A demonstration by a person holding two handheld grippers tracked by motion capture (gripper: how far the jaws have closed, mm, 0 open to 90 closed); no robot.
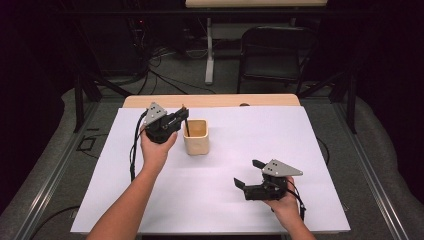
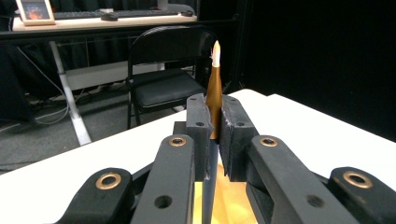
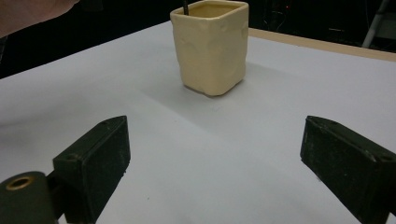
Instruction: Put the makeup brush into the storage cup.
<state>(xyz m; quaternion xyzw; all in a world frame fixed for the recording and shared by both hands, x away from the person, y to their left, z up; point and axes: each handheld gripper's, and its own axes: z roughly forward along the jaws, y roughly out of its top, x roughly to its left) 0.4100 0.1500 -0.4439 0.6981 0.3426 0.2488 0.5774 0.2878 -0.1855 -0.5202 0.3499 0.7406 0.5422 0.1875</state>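
Pencil (image 2: 215, 100), one only, golden-brown with a pale sharpened tip, stands upright, clamped in my left claw (image 1: 181, 118), its lower end dipping into the single cream cup (image 1: 196, 136). That cup has squarish, lumpy walls and sits on the white sheet (image 1: 240, 200) covering the bench (image 1: 210, 101). My right claw (image 1: 248, 173) rests near the front edge, well apart from the cup, jaws spread wide with nothing between them.

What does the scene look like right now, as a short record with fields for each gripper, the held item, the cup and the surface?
left gripper: shut on the pen, above the cup
pen: gold-brown, pale tip up, lower end inside the cup
cup: cream, squarish, upright
right gripper: open, holding nothing, apart from the cup
surface: white sheet on a wooden table
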